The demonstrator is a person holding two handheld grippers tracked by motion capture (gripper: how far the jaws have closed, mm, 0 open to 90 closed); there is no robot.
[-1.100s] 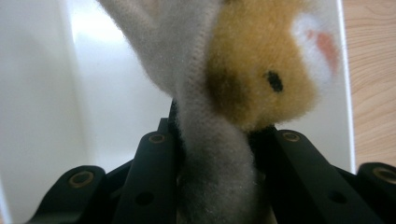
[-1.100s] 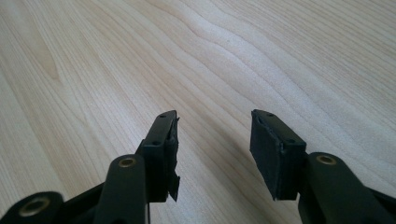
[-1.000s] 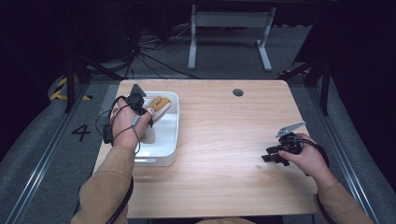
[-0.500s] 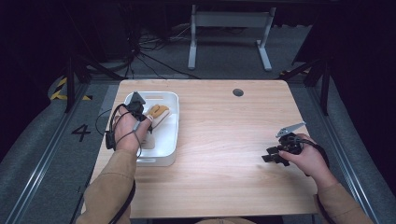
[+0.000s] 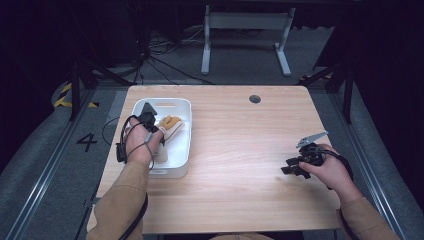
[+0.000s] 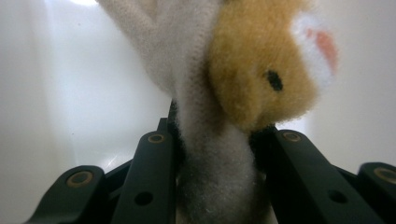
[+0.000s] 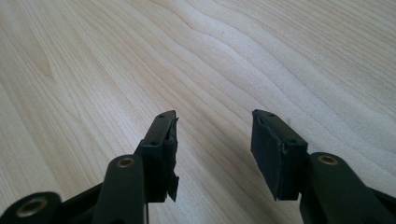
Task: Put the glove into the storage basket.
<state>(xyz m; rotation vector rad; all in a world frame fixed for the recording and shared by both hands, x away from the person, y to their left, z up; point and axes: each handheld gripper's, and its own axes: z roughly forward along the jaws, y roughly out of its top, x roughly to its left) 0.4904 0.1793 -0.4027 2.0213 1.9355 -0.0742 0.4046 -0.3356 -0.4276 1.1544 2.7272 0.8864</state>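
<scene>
The left gripper (image 6: 212, 154) is clenched on the pale lower part of a plush toy (image 6: 243, 79), whose long axis runs straight out from the jaws, tan head at the far end. From the high view the left gripper (image 5: 149, 116) holds the toy (image 5: 169, 125) inside the white bin (image 5: 184, 145) at the table's left, so any coming release would drop it straight into the bin. The right gripper (image 5: 296, 167) rests well apart on the wooden table (image 5: 240, 150), jaws spread with nothing between them
</scene>
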